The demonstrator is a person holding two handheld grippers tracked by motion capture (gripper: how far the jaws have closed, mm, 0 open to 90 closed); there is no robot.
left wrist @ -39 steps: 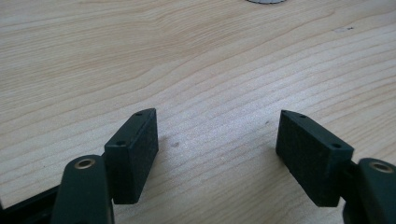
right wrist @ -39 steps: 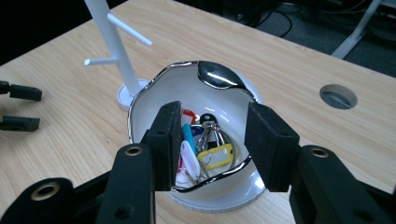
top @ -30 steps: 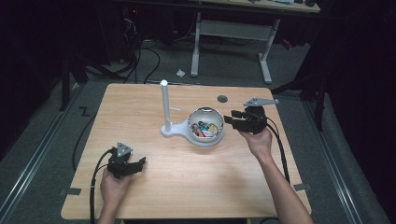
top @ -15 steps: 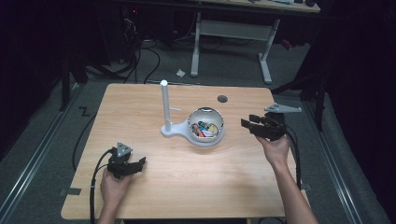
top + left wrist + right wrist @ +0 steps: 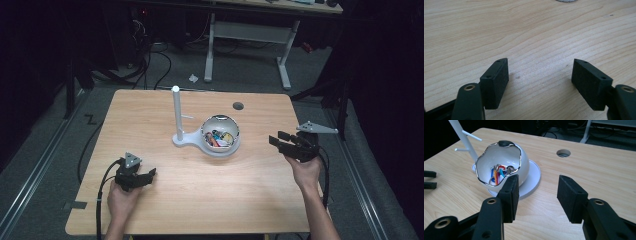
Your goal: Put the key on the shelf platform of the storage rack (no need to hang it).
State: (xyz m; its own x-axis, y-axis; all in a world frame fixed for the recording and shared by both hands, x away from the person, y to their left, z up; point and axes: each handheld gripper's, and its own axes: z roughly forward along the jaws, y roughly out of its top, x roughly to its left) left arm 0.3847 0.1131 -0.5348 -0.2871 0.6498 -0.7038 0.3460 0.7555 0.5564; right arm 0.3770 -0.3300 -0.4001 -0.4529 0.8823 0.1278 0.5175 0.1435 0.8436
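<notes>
Near table centre, slightly right of middle: white bowl point(image 5: 220, 136) w/ wavy rim, sitting on round white base plate point(image 5: 534, 177). Bowl is tipped so its mouth faces the person's right side. Inside: small coloured bits point(image 5: 498, 173) (red, orange, blue, some metal loops), too small to ID. Same base carries an upright white post point(image 5: 176, 114) w/ short side pegs, just left of bowl in high view.

R gripper point(image 5: 281, 141): held in person's right hand, to the right of bowl, apart from it, jaws pointing at bowl. Jaws have just been opening; they stand wide, nothing between them. In right gripper view point(image 5: 537, 195) the bowl sits beyond the left-hand pad, no contact visible. Grey three-cornered plate on top of gripper, cable trailing back along forearm.

L gripper point(image 5: 145, 176): near front-left of table point(image 5: 150, 115), well apart from bowl and stand. Jaws wide apart, empty; left gripper view point(image 5: 540, 77) shows bare wood grain between pads. Low over table; can't tell whether touching.

Round hole point(image 5: 238, 105) in tabletop behind bowl. Floor behind: cables, desk legs.
</notes>
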